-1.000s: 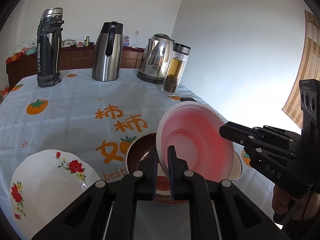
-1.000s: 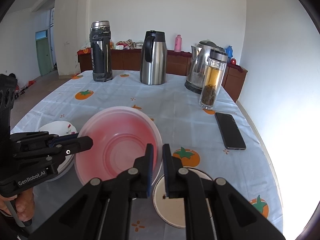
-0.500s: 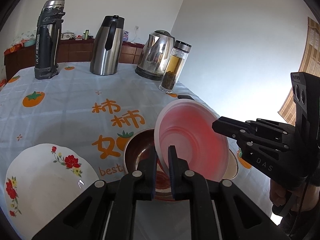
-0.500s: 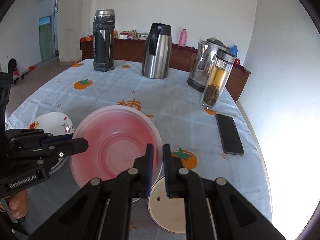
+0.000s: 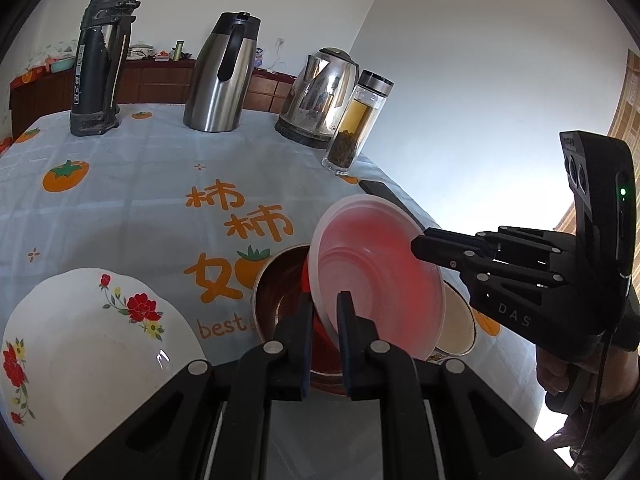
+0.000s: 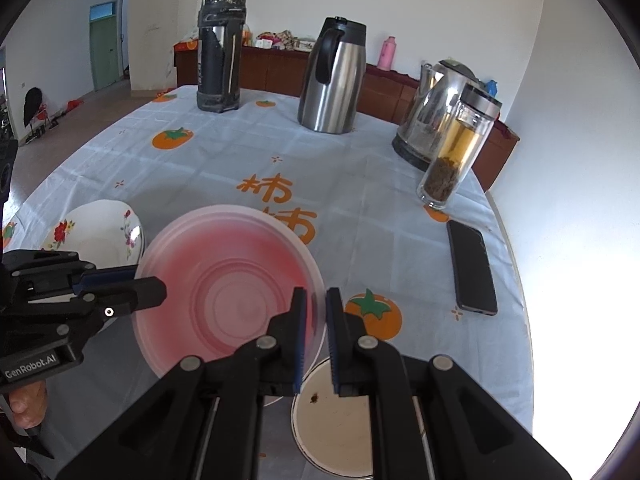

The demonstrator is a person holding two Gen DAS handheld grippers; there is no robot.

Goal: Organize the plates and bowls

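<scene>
A translucent pink bowl [image 5: 380, 276] is held up above the table, tilted. My left gripper [image 5: 324, 304] is shut on its near rim, and my right gripper [image 6: 316, 300] is shut on the opposite rim [image 6: 228, 284]. Under it in the left wrist view sits a brown bowl [image 5: 280, 292] on the tablecloth. A white flowered plate [image 5: 88, 352] lies at the left, also in the right wrist view [image 6: 100, 232]. A small white dish [image 6: 340, 420] with brown stains lies below my right gripper, also in the left wrist view [image 5: 456, 320].
A black thermos [image 6: 220, 48], a steel jug [image 6: 334, 76], a kettle [image 6: 432, 120] and a glass tea bottle [image 6: 460, 148] stand at the table's far side. A black phone [image 6: 472, 268] lies near the right edge. The tablecloth [image 6: 224, 160] has orange fruit prints.
Both grippers have lifted the pink bowl a little higher and nearer; the table's far objects sit lower and closer in view. Both grips are unchanged.
</scene>
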